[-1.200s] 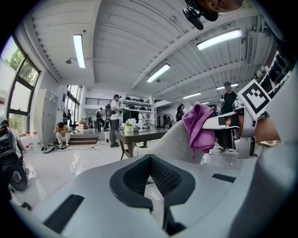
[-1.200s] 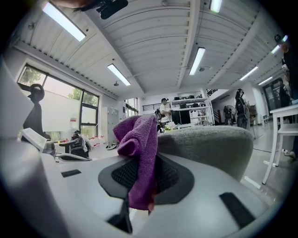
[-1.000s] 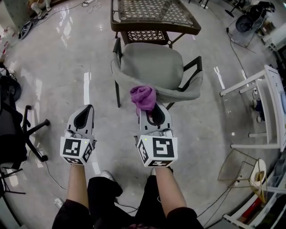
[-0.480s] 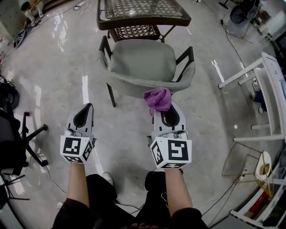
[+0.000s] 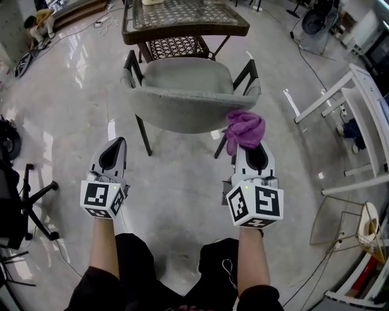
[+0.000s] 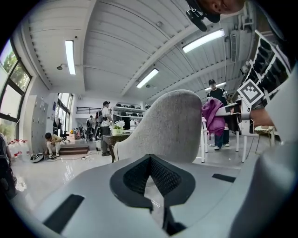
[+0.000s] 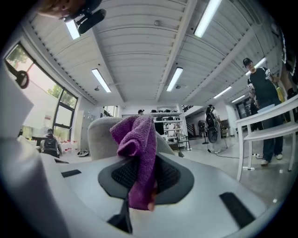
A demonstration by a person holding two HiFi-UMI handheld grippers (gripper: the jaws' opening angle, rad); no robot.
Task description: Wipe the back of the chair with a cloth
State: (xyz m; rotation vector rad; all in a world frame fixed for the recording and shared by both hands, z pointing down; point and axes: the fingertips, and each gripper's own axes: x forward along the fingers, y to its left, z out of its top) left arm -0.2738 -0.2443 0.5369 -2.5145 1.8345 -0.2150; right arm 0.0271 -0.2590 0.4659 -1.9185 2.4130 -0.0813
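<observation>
The grey upholstered armchair with a black metal frame (image 5: 188,91) stands with its back to you. Its seat faces away, towards the wicker desk with a glass top (image 5: 185,18). The curved backrest runs left to right across the head view, and its top edge is the part nearest to you.

Your right claw (image 5: 248,146) is pinched on the purple terry cloth (image 5: 244,129). In the right gripper view the cloth is caught between the dark pads and hangs down in a bunched fold, its long axis up and down. A loose flap rises above the tips. The cloth sits at the right end of the backrest, by the corner where the right armrest meets it. You cannot tell from any view whether it is pressed to the fabric or just short of it.

Your left claw (image 5: 114,144) is pressed together with nothing between its pads. It points forward over the glossy grey floor (image 5: 182,200), left of the chair and apart from it, near the rear left leg.

Both forearms reach straight ahead, roughly side by side. The marker cubes face up towards you, and the right arm is angled slightly in towards the chair.
</observation>
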